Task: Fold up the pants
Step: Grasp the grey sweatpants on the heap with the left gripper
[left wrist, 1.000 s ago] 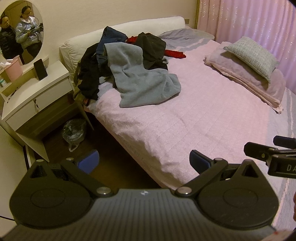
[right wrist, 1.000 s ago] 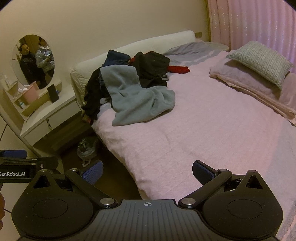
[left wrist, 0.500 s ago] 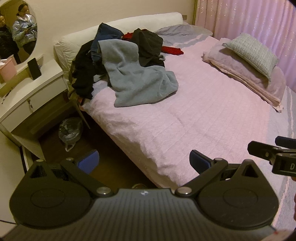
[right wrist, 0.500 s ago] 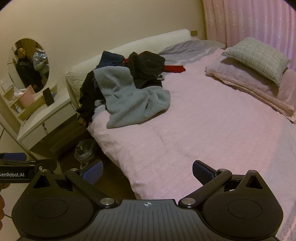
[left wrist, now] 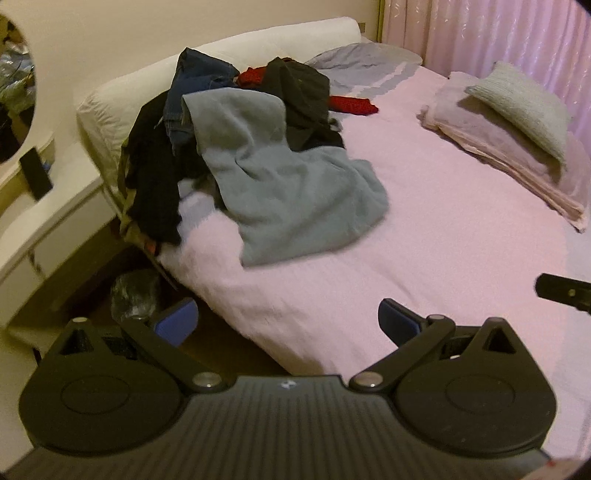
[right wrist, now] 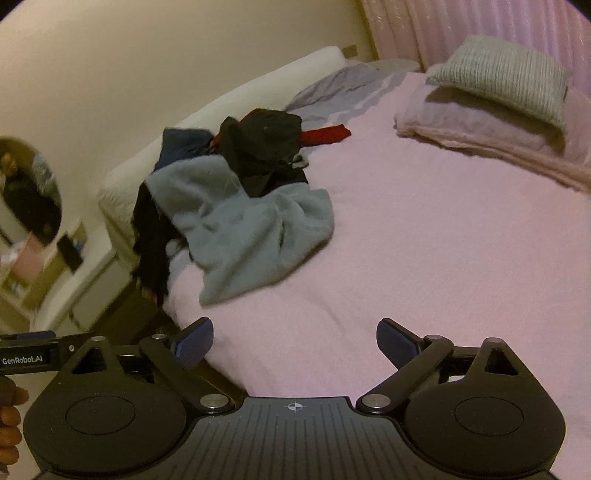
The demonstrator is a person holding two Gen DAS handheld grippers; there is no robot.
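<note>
A heap of clothes lies at the far left of the pink bed [left wrist: 461, 240] [right wrist: 443, 258]. On top spreads a grey-blue fleece garment [left wrist: 288, 184] [right wrist: 251, 236]. Black [left wrist: 303, 92] [right wrist: 266, 144], dark blue denim [left wrist: 192, 85] and red [left wrist: 351, 105] [right wrist: 325, 134] pieces lie behind it. I cannot tell which piece is pants. My left gripper [left wrist: 288, 325] hangs open over the bed's near edge, well short of the heap. My right gripper [right wrist: 295, 343] stands wide over the bedspread, its jaws closing slightly with nothing between them.
A white dresser [left wrist: 48, 229] with an oval mirror [right wrist: 33, 192] stands left of the bed; a dark bag [left wrist: 133, 295] lies on the floor beside it. Pillows [left wrist: 517, 107] [right wrist: 506, 74] are stacked at the right by pink curtains [left wrist: 498, 33]. A hand [right wrist: 9, 417] shows at the lower left.
Both grippers have moved forward toward the bed and the heap, which now looks larger. The right gripper's fingers have drawn in a little.
</note>
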